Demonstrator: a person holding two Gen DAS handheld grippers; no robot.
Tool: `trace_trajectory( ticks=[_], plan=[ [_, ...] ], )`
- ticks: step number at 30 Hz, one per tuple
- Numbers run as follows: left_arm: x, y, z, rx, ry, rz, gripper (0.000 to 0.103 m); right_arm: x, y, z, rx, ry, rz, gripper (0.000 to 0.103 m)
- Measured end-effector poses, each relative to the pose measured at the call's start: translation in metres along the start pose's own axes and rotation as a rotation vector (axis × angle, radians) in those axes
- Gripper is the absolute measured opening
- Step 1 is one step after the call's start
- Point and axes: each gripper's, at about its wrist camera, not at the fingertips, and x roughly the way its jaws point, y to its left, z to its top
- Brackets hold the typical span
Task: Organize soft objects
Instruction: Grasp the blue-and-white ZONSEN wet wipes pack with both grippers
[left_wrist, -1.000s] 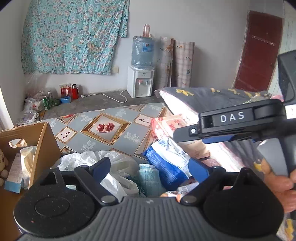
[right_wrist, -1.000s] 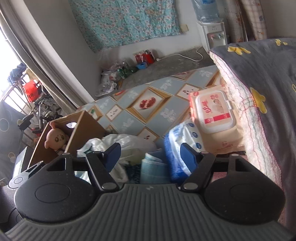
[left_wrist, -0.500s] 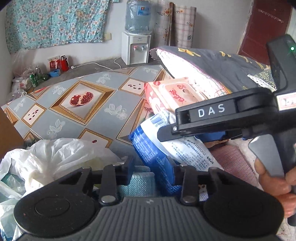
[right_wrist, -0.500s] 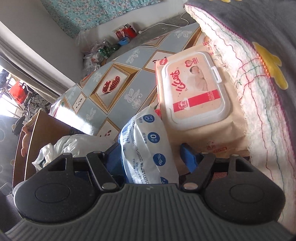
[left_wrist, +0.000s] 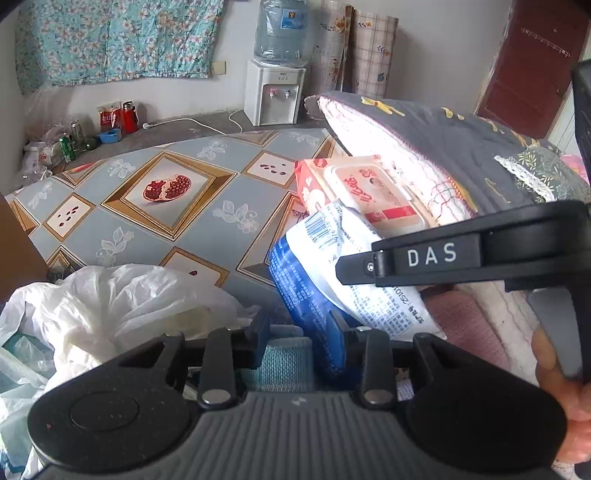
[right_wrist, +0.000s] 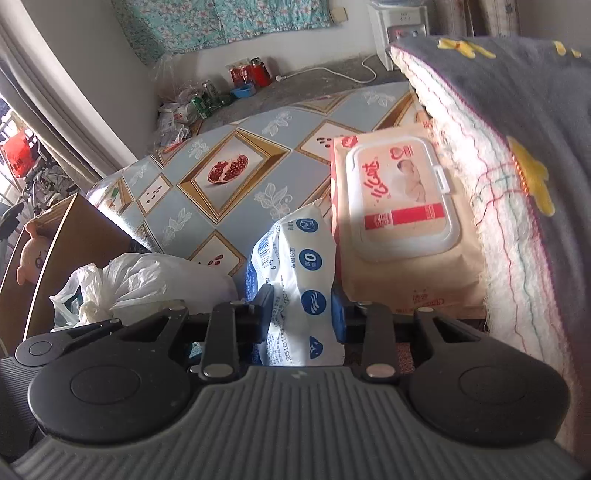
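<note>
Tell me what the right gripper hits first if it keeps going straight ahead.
The blue-and-white soft pack, already between the closing right gripper jaws. Behind it probably the patterned tablecloth, though depth is unclear.

The left gripper is angled steeply downward, its jaws drawn in close. The right gripper is tilted down likewise, its jaws closing. Beside the left gripper, the right gripper's handle is grasped by the person's right hand.
</note>
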Motion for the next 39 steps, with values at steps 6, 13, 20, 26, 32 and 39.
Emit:
trace_trajectory(
  ticks=[6, 13, 20, 26, 32, 39],
  plan=[
    [-0.034, 0.002, -0.005, -0.01, -0.026, -0.058, 0.04, -0.059, 0.024, 0.003, -0.15, -0.086, -0.096, 0.03],
    [-0.064, 0.012, -0.023, -0.041, -0.031, -0.065, 0.043, -0.099, 0.036, -0.025, -0.323, -0.041, -0.261, 0.03],
    [-0.079, 0.026, -0.04, -0.088, -0.027, -0.036, 0.043, -0.085, 0.043, -0.05, -0.391, -0.01, -0.385, 0.03],
    [-0.101, 0.043, -0.051, -0.122, -0.058, -0.023, 0.043, -0.094, 0.071, -0.061, -0.425, -0.004, -0.309, 0.03],
    [-0.113, 0.051, -0.054, -0.121, -0.072, -0.031, 0.046, -0.09, 0.075, -0.064, -0.288, 0.049, -0.109, 0.03],
    [-0.106, 0.048, -0.055, -0.116, -0.039, -0.129, 0.05, -0.085, 0.03, -0.064, -0.016, 0.064, 0.103, 0.032]
  ],
)
